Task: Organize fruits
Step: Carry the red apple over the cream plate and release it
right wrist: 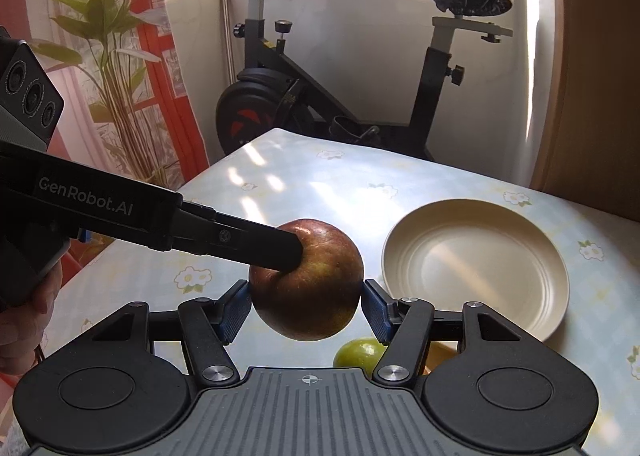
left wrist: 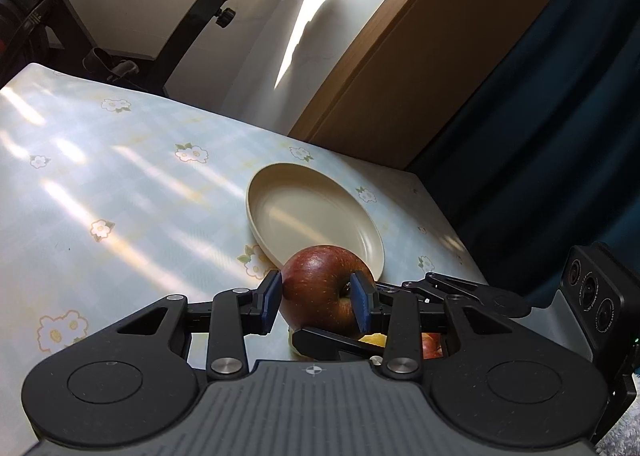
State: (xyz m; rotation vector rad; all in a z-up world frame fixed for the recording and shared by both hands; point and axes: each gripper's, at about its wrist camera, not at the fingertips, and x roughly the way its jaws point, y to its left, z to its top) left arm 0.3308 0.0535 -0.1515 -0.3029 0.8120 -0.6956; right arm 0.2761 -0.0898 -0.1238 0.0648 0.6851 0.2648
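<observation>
Right wrist: round glossy apple point(right wrist: 308, 284), smooth cream plate point(right wrist: 476, 268)

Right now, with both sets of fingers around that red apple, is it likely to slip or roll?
The apple looks round and glossy, so it could slip or turn between the flat blue fingers. It keeps its shape under the grip, so probably firm. Set down on the shallow plate, it might roll.

Black claw point(right wrist: 306, 306) with blue pads point(right wrist: 234, 312), silver screws, and white "GenRobot.AI" lettering.
</observation>
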